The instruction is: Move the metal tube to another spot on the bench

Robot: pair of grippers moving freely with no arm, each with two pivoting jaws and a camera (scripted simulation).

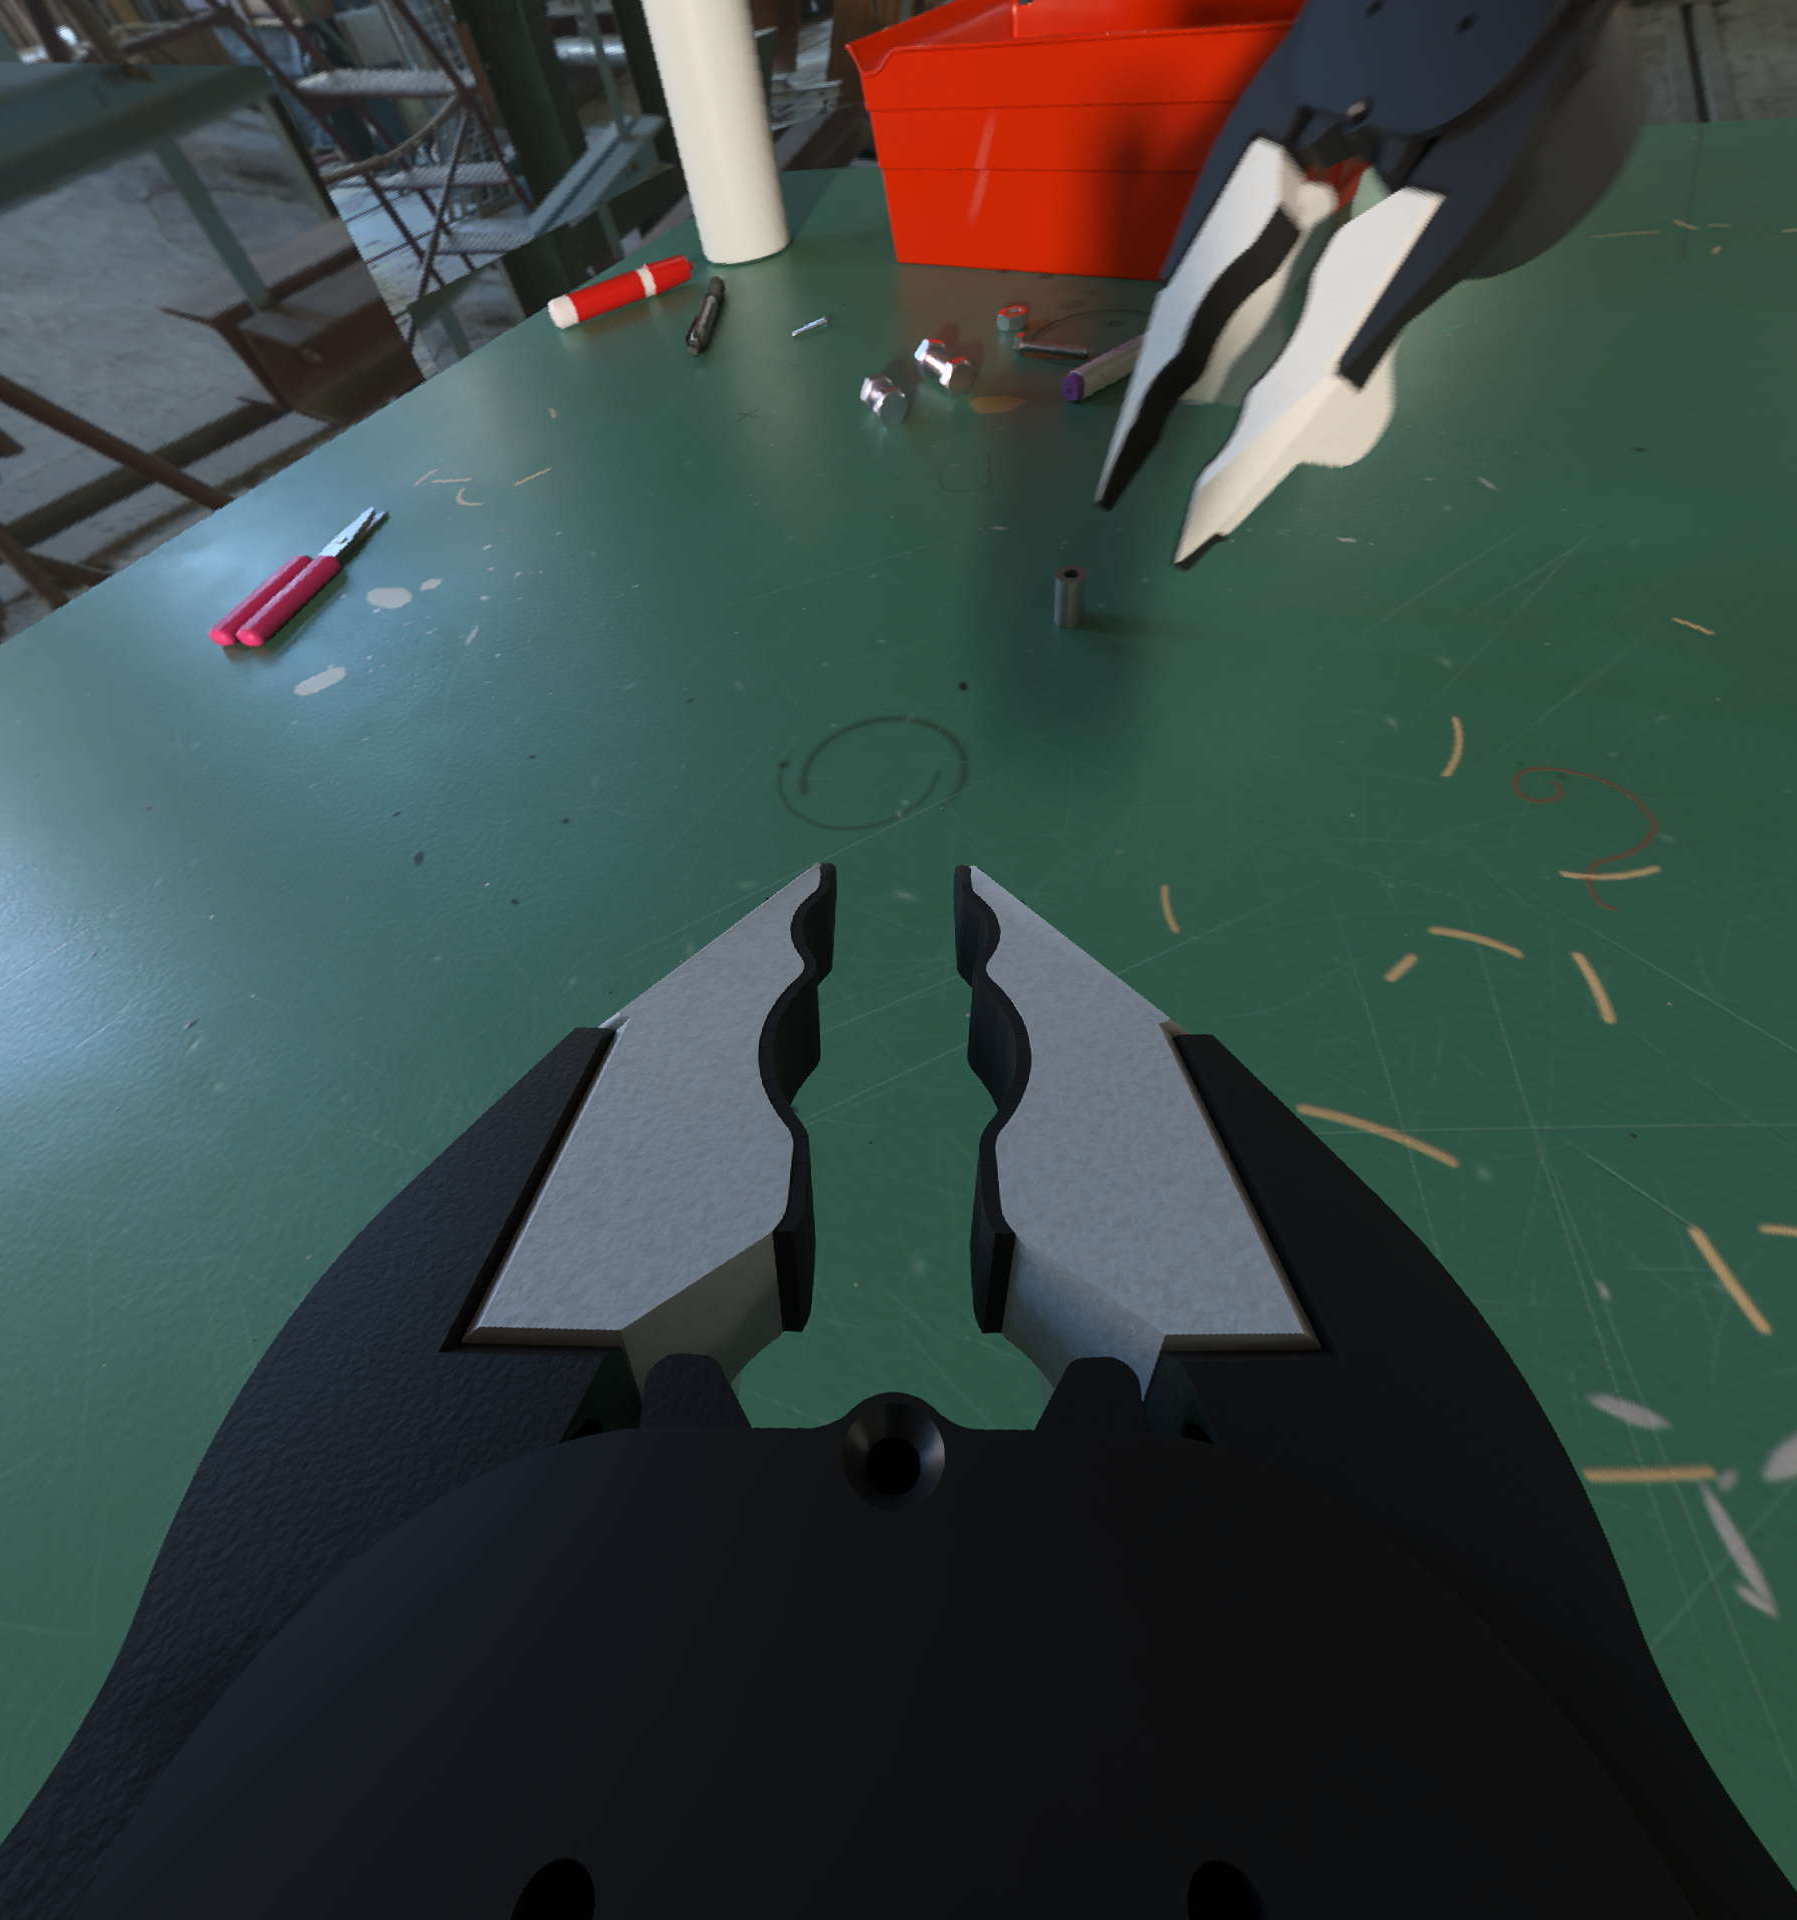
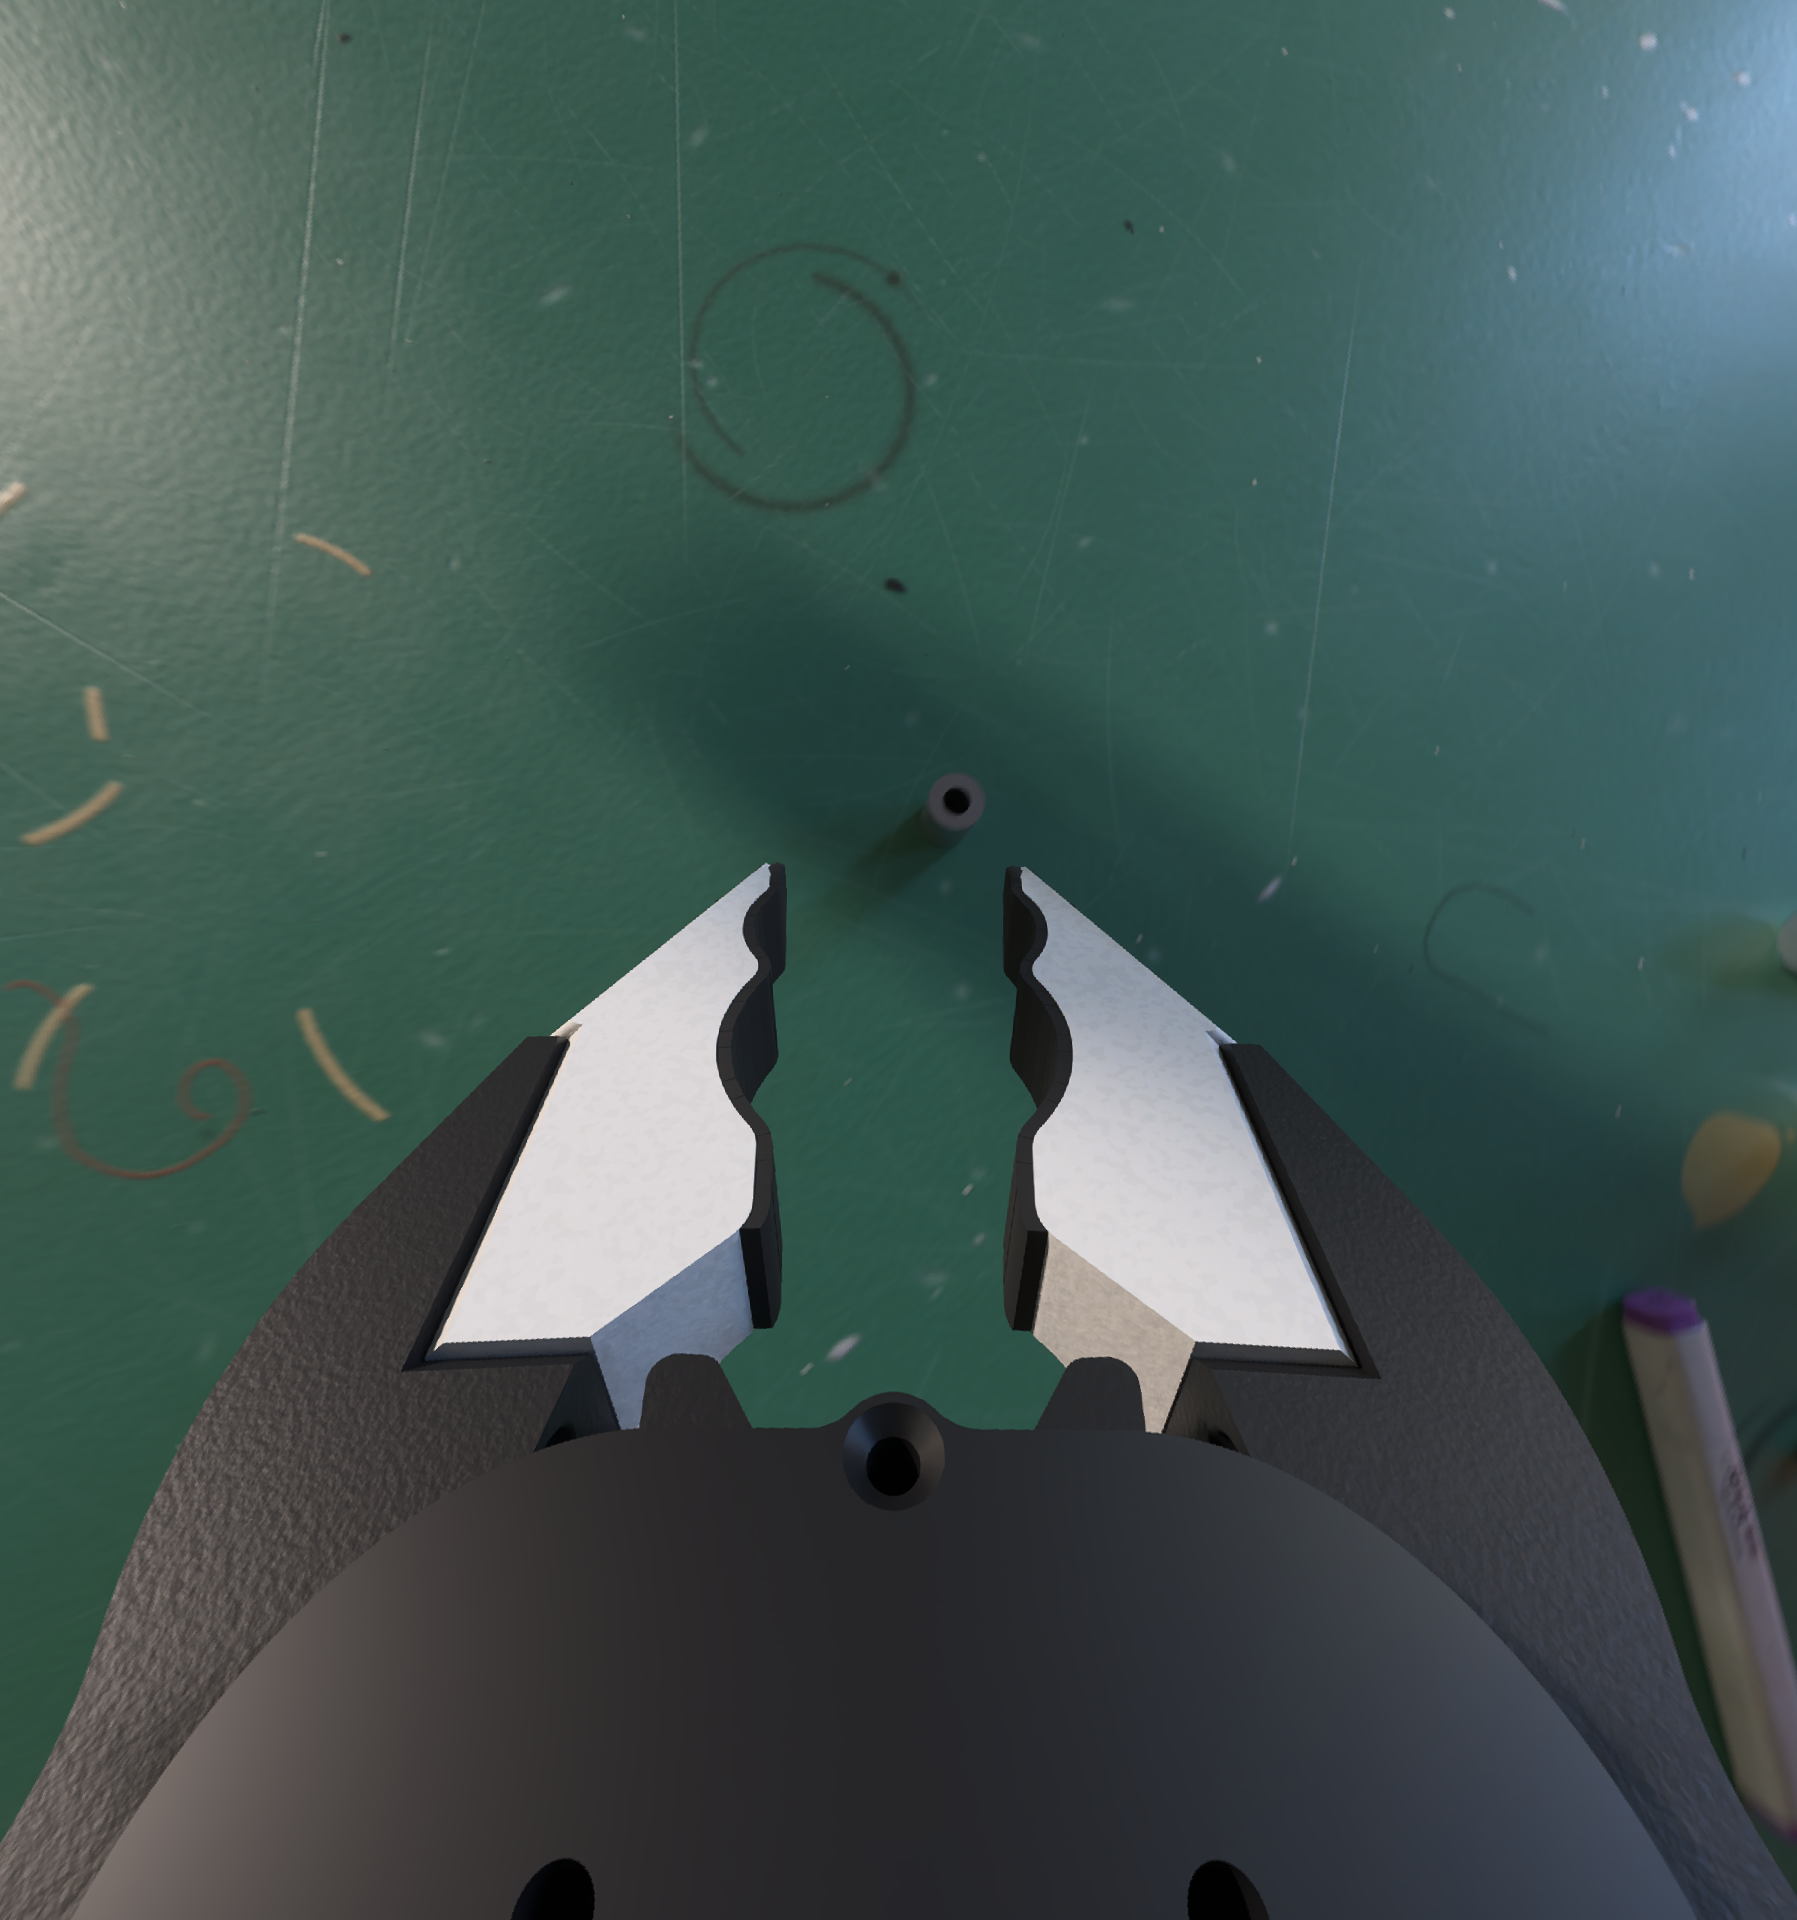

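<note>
The metal tube (image 1: 1068, 596) is a small dark grey hollow cylinder standing upright on the green bench (image 1: 561, 831). In the right wrist view the metal tube (image 2: 951, 805) shows from above, just beyond the fingertips and between their lines. My right gripper (image 2: 894, 873) is open and empty, pointing down above the tube. It also shows in the left wrist view (image 1: 1148, 530), hovering up and right of the tube. My left gripper (image 1: 894, 873) is open and empty, low over the bench, well in front of the tube.
A red bin (image 1: 1039, 145) and a white cylinder (image 1: 722, 125) stand at the back. Bolts (image 1: 915, 379), a red marker (image 1: 619, 293), a black pen (image 1: 705, 315) and a purple-capped marker (image 2: 1720, 1558) lie nearby. Red-handled pliers (image 1: 291, 582) lie left, near the bench edge.
</note>
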